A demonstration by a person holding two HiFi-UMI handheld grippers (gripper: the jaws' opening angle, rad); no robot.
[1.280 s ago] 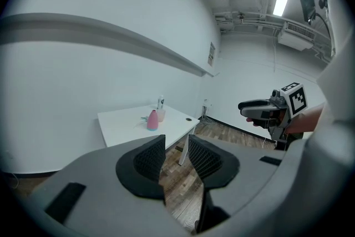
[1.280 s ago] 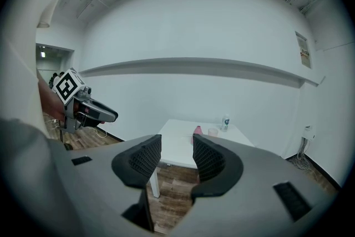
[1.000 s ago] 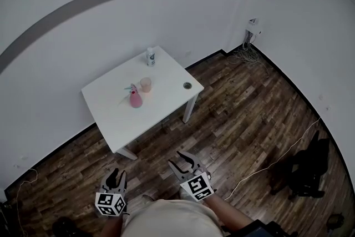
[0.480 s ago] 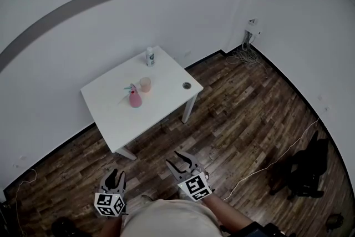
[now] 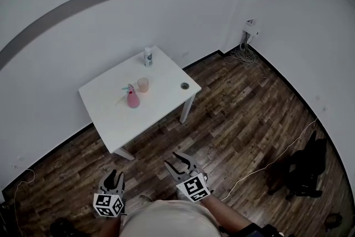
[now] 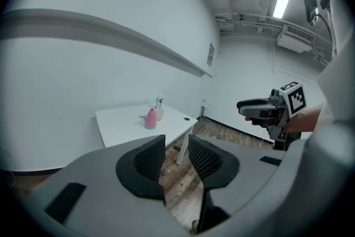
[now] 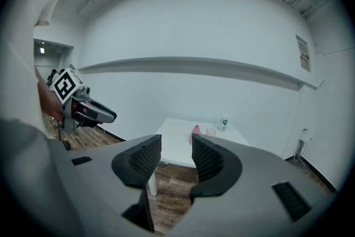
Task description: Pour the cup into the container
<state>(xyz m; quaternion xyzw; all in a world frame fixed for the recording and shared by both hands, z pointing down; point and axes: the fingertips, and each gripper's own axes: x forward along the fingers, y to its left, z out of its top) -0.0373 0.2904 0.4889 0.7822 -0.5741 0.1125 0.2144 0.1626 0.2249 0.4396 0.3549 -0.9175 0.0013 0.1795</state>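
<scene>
A white table (image 5: 119, 119) stands against the far wall, well ahead of both grippers. On it a pale pink cup (image 5: 143, 84) stands right next to a pink cone-shaped spray bottle (image 5: 132, 98). A small white bottle (image 5: 148, 56) stands at the table's far edge. My left gripper (image 5: 115, 175) and right gripper (image 5: 171, 158) hover over the wooden floor near my body, both open and empty. In the left gripper view the cup (image 6: 160, 114) and pink bottle (image 6: 150, 119) show above the jaws. The right gripper view shows the cup (image 7: 211, 131) and pink bottle (image 7: 195, 133) far ahead.
A small dark round object (image 5: 184, 86) lies near the table's right corner. On the wooden floor, a black object (image 5: 302, 169) sits at the right and a white cable (image 5: 266, 166) trails across. Tangled cables (image 5: 244, 54) lie in the room's corner.
The table and both grippers sit slightly further left in the head view. Both grippers keep the same pose and opening.
</scene>
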